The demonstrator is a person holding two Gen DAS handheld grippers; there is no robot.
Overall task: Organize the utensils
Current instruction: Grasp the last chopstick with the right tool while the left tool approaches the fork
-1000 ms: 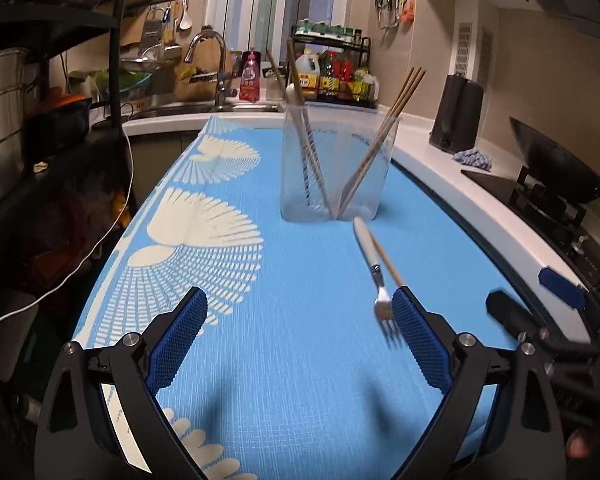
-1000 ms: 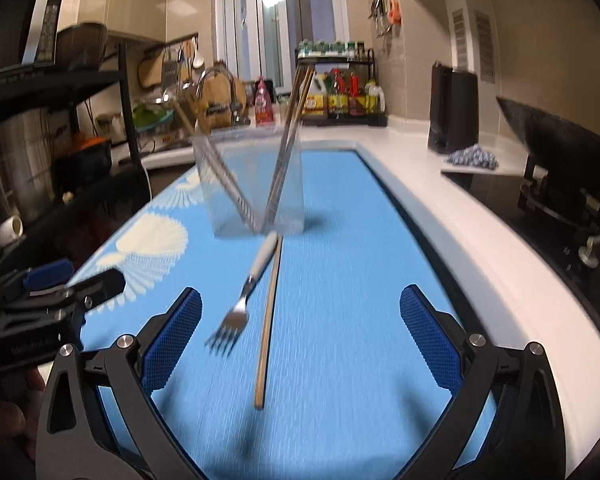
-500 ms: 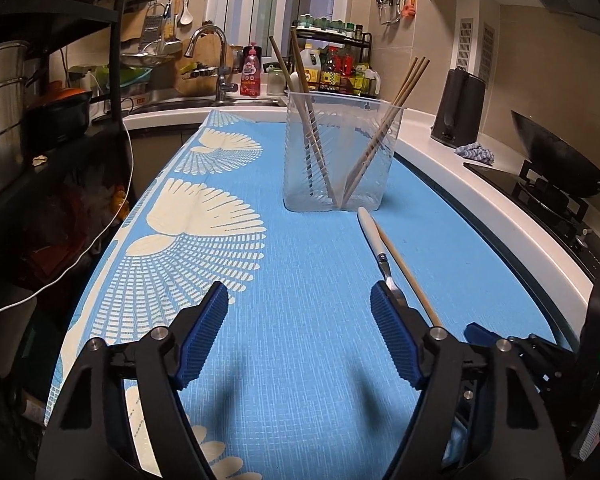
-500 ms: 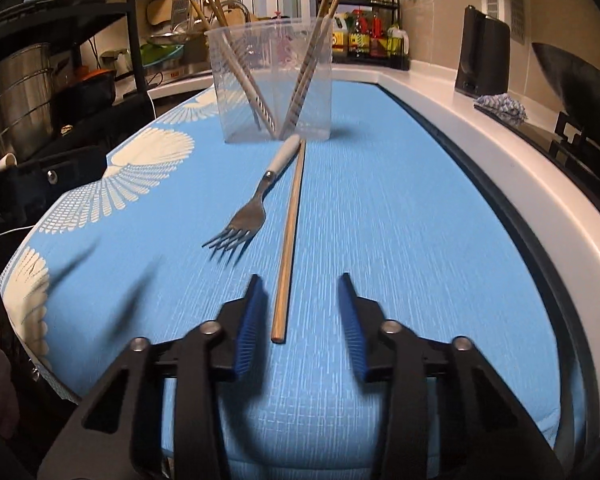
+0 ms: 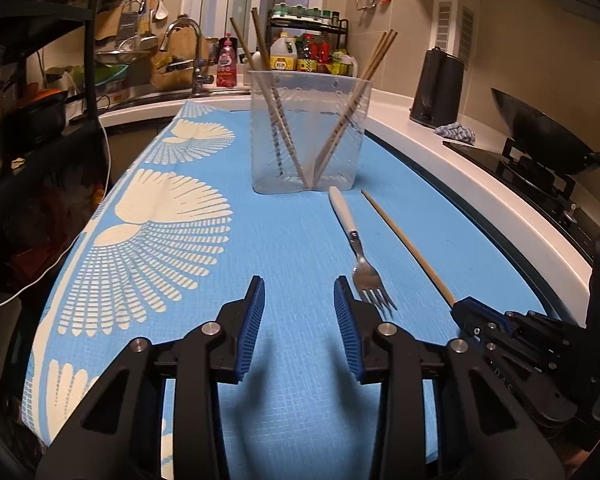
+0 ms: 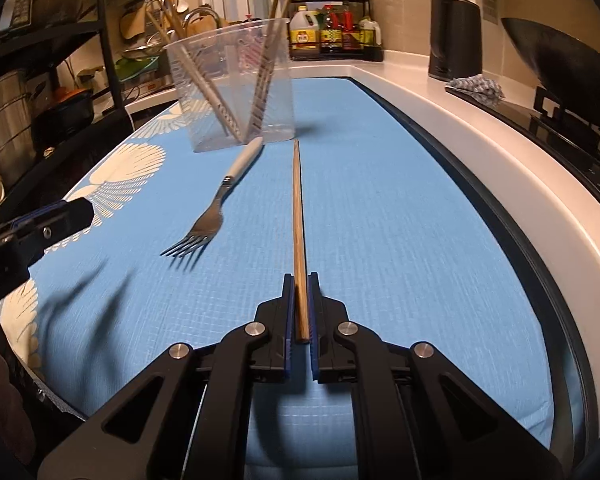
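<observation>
A clear plastic holder [image 5: 306,132] [image 6: 232,80] with several chopsticks leaning inside stands on the blue mat [image 5: 284,240] [image 6: 380,200]. In front of it lie a white-handled fork [image 5: 358,248] [image 6: 216,208] and one wooden chopstick [image 5: 408,246] [image 6: 299,216]. My right gripper [image 6: 299,280] [image 5: 466,306] is shut on the chopstick's near end, which lies on the mat. My left gripper [image 5: 299,286] hovers just left of the fork's tines; its jaws are closing with nothing between them.
A white counter edge [image 6: 480,128] runs along the mat's right side, with a stove and wok [image 5: 540,132] beyond. A black kettle [image 5: 436,92] and a cloth sit further back. A dark shelf rack [image 5: 40,80] stands left; the sink and bottles are behind the holder.
My right gripper dropped toward the mat and shut around the chopstick's near end. My left gripper's jaws narrowed markedly while staying in place beside the fork.
</observation>
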